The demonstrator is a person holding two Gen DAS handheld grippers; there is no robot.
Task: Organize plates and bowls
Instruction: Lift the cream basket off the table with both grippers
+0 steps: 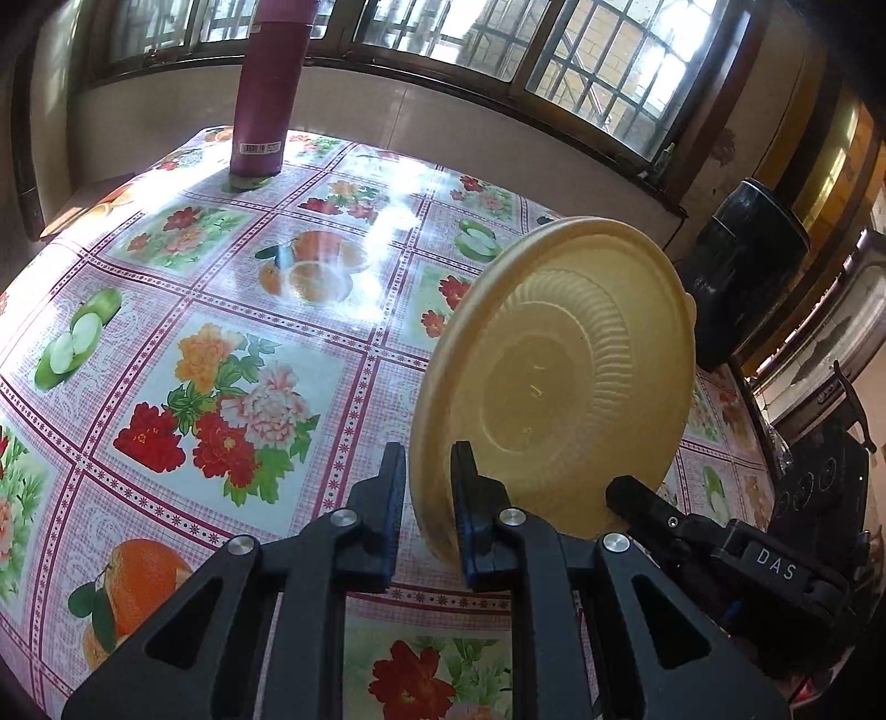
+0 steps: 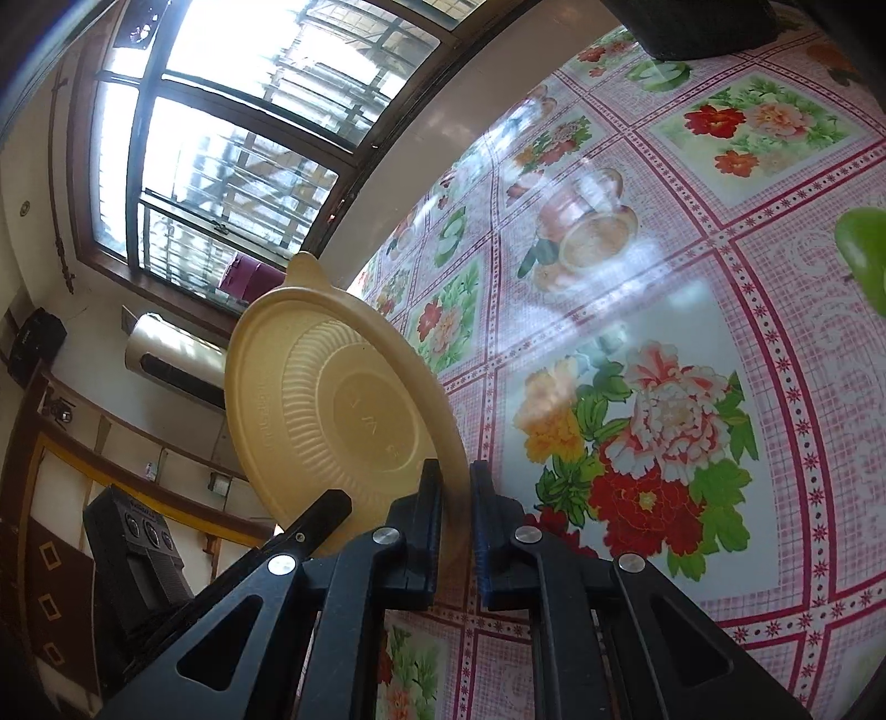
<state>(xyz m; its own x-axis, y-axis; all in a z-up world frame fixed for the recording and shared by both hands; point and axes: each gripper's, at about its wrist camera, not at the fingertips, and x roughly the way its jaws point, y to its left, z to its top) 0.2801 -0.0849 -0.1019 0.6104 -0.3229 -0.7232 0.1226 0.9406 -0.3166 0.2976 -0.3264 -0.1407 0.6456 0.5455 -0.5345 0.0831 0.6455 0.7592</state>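
**Both grippers pinch one beige plate on edge**

Fingers of both grippers are closed narrow on the rim of the same plate, one pair from each side.

Filling most of both views is the table (image 1: 232,310), covered in a glossy pink-checked cloth printed with flowers, oranges and green apples. Sunlight glares off the cloth near the centre of the left view and the upper middle of the right view.

Behind the table, a barred window (image 1: 498,39) with dark frames runs along the top of the left view; in the right view it fills the upper left.

Next in size, the plate (image 1: 559,382) is beige and round, with a ribbed ring around its flat base. It stands on edge above the cloth, right of centre in the left view, its underside facing the camera. In the right view the plate (image 2: 332,410) sits left of centre, underside again in sight, with a small tab at its top.

At the bottom centre of the left view, the left gripper (image 1: 429,482) clamps the plate's lower rim between black fingers. At the bottom centre of the right view, the right gripper (image 2: 455,493) clamps the rim likewise. The right gripper also shows in the lower right of the left view, reaching in to the plate's edge.

A dark barrel (image 1: 747,266) stands at the right edge of the left view.

Smallest, a magenta bottle (image 1: 268,94) stands upright on the table's far side, upper left of that view.
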